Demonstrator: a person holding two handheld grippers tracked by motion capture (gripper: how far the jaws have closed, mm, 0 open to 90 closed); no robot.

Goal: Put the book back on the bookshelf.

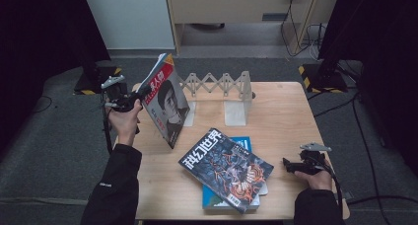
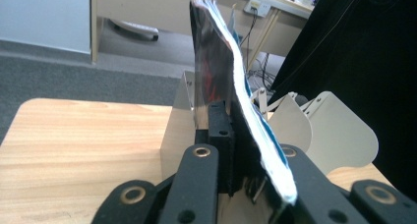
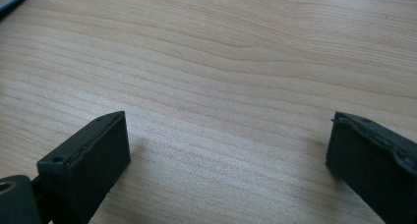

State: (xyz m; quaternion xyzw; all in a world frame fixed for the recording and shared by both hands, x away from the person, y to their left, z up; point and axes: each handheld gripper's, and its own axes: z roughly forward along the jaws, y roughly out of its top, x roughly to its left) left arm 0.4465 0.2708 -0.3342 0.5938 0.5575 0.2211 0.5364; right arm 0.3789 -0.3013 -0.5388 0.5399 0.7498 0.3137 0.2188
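My left gripper (image 1: 138, 99) is shut on a red-and-white magazine (image 1: 165, 99) with a portrait cover, held upright and tilted above the table's left side. In the left gripper view the magazine (image 2: 221, 86) stands edge-on between the jaws of the left gripper (image 2: 236, 150). A white expanding book rack (image 1: 224, 89) stands behind it at the table's back; its curved dividers (image 2: 339, 130) show past the magazine. A dark comic-style magazine (image 1: 224, 168) lies on a blue book (image 1: 245, 145) at the front middle. My right gripper (image 1: 287, 163) rests open at the right front, with bare wood between its jaws (image 3: 226, 150).
The wooden table (image 1: 286, 116) has free room on its right half and front left. Black stands and cables sit on the grey carpet to both sides. A desk and a wall socket lie beyond the table.
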